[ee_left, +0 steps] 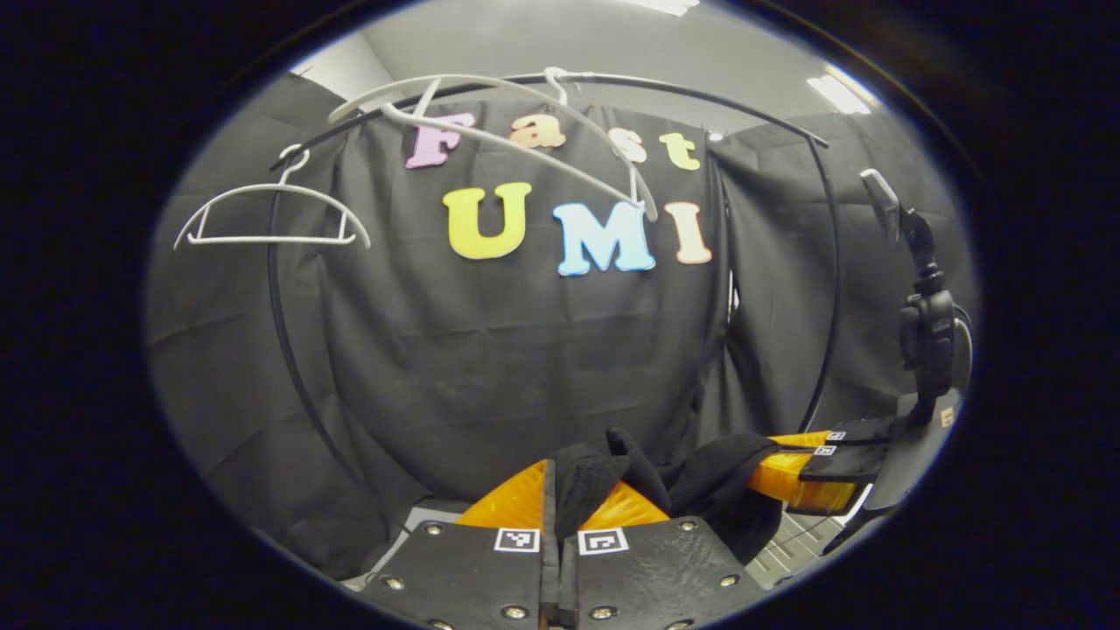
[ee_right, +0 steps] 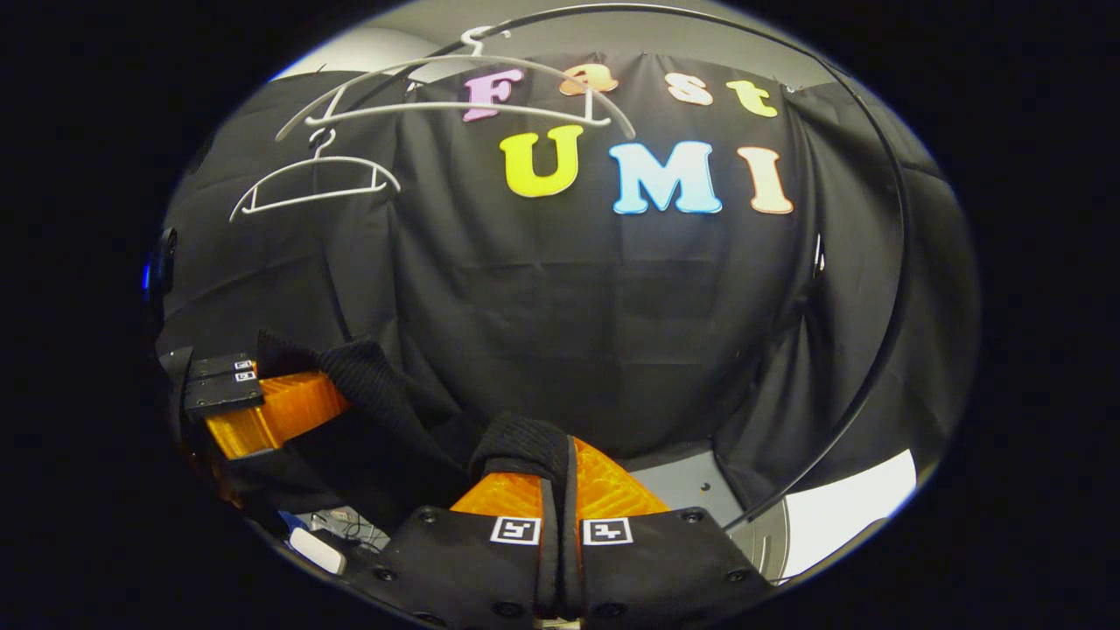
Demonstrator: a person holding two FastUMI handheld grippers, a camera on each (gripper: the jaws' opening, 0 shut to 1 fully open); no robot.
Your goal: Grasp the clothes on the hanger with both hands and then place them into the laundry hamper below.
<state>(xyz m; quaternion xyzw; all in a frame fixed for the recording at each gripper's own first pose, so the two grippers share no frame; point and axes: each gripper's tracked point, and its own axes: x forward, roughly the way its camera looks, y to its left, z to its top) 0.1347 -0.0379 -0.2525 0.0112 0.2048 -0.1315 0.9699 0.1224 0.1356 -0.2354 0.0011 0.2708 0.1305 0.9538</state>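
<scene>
Black garment (ee_left: 700,486) stretched between left gripper (ee_left: 560,499) and right gripper (ee_right: 569,477), both clamped on it, below bare hangers (ee_left: 271,214).

In the left gripper view, a black rail (ee_left: 560,87) arches across the top, with two bare white hangers (ee_left: 271,214) hanging in the upper left and upper centre. The middle of the frame, between hangers and grippers, is open before the booth wall. At the right edge the right gripper (ee_left: 792,468) and its mount block passage. The rail's uprights (ee_left: 284,341) flank both sides.
</scene>
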